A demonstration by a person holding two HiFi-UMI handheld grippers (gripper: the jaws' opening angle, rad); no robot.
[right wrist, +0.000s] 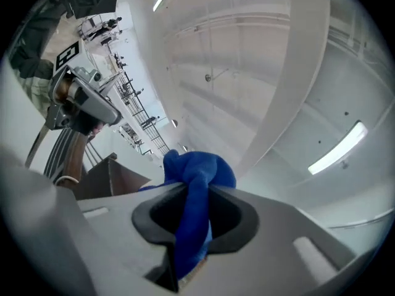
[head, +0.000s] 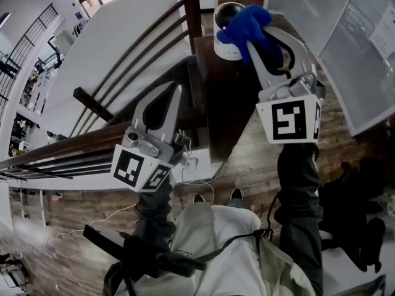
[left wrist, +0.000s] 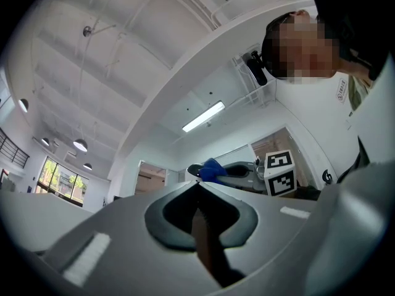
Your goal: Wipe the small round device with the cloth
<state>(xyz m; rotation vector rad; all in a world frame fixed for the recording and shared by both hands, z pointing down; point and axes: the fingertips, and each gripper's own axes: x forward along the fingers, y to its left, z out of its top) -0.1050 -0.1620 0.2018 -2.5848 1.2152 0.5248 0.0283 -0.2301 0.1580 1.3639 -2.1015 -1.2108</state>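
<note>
Grey and clenched on nothing, your left gripper (head: 176, 91) sits nearest you, jaws together, just beside the handrail (head: 74, 145). It is held low and to the left, well apart from the work, likely to give the other arm room. Farther out, your right gripper (head: 254, 45) is clamped on the blue cloth (head: 247, 22). A strip is pinched between the jaws and the bunched bulk sits beyond the tips as a pad. That pad appears pressed on the top and right side of the small round device (head: 223, 49), a white-and-black dome standing on the dark wooden post (head: 216, 103). Its left side shows bare and is probably yet to be wiped.
</note>
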